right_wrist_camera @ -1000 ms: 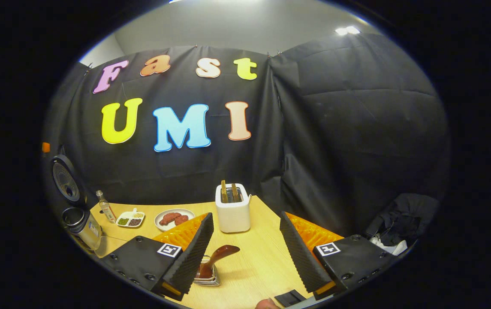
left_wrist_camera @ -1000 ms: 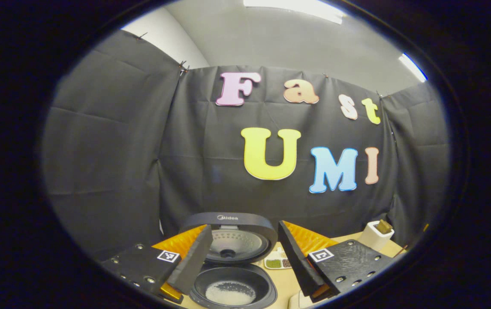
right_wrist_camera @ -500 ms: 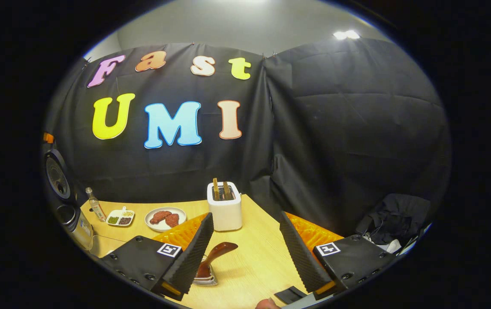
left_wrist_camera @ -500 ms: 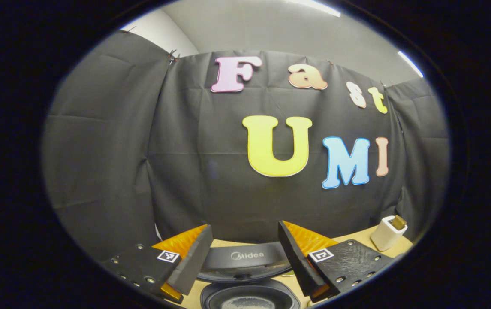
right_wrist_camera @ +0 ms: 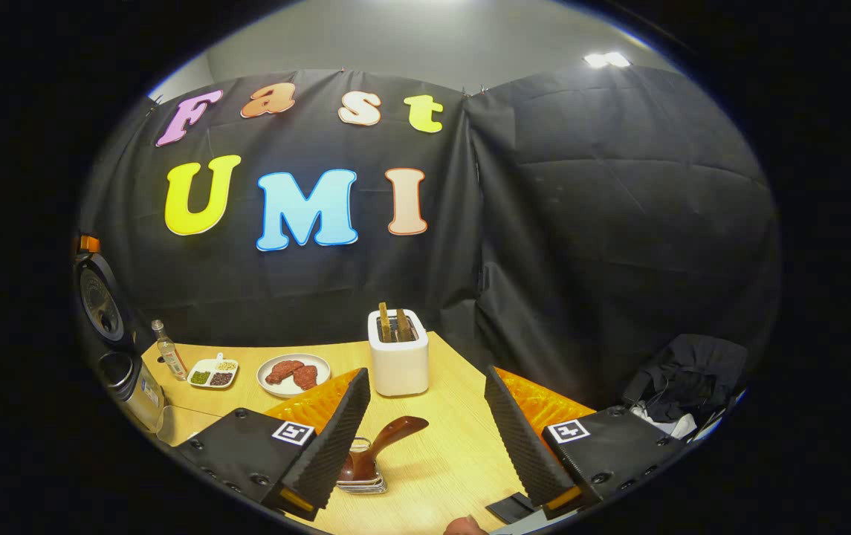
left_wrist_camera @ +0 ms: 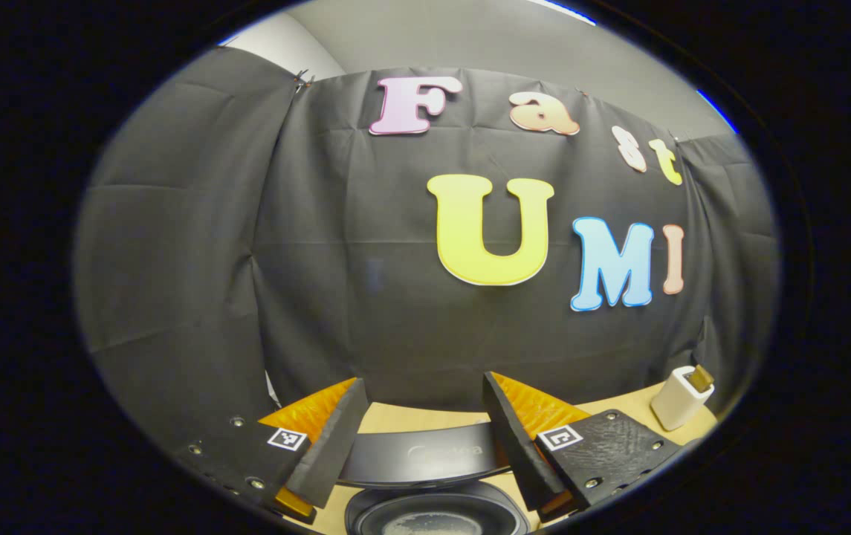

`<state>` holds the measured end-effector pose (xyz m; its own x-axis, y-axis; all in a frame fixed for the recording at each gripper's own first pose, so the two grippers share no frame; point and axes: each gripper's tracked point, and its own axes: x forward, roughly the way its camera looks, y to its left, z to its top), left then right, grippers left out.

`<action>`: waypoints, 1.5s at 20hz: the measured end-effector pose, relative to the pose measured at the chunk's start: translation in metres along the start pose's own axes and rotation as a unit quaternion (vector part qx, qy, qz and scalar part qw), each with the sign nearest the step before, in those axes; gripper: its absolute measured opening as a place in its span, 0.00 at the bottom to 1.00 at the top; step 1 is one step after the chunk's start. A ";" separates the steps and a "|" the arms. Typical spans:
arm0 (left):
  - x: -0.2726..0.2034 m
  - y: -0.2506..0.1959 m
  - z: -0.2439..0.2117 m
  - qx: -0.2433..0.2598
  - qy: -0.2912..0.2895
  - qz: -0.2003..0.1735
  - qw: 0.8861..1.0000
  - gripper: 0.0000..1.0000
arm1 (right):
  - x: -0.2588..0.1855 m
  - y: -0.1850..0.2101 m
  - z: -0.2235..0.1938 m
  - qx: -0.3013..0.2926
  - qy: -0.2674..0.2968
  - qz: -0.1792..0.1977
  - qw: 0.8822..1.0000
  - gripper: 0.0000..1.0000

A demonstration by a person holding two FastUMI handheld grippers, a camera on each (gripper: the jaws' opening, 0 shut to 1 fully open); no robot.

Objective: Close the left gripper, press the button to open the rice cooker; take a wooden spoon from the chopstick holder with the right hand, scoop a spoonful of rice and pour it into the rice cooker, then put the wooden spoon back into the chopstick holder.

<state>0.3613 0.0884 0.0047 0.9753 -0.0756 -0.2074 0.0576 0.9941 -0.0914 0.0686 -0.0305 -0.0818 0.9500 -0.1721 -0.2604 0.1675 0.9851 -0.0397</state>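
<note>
Leaning from its chopstick holder [right_wrist_camera: 362,475], the wooden spoon [right_wrist_camera: 380,442] sits between the right gripper [right_wrist_camera: 425,435]'s released fingers.

My left gripper view sits close above the open dark rice cooker [left_wrist_camera: 425,475], facing the wall. My right gripper view looks across the wooden table [right_wrist_camera: 455,446]; both share the white toaster [left_wrist_camera: 678,397].

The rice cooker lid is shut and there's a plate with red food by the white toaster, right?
Not quite: the rice cooker lid is up, as the left gripper view shows. The plate of red food is beside the white toaster.
</note>
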 end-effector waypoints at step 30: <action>-0.158 -0.031 -0.184 0.013 0.067 0.026 0.997 0.97 | 0.002 0.019 -0.018 -0.011 0.012 0.118 0.993 0.98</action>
<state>0.1663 0.0549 -0.1392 0.9402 -0.0315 -0.3392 0.0144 0.9985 -0.0528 0.0693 -0.0122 -0.1001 0.9555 0.0632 -0.2881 -0.0647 0.9979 0.0043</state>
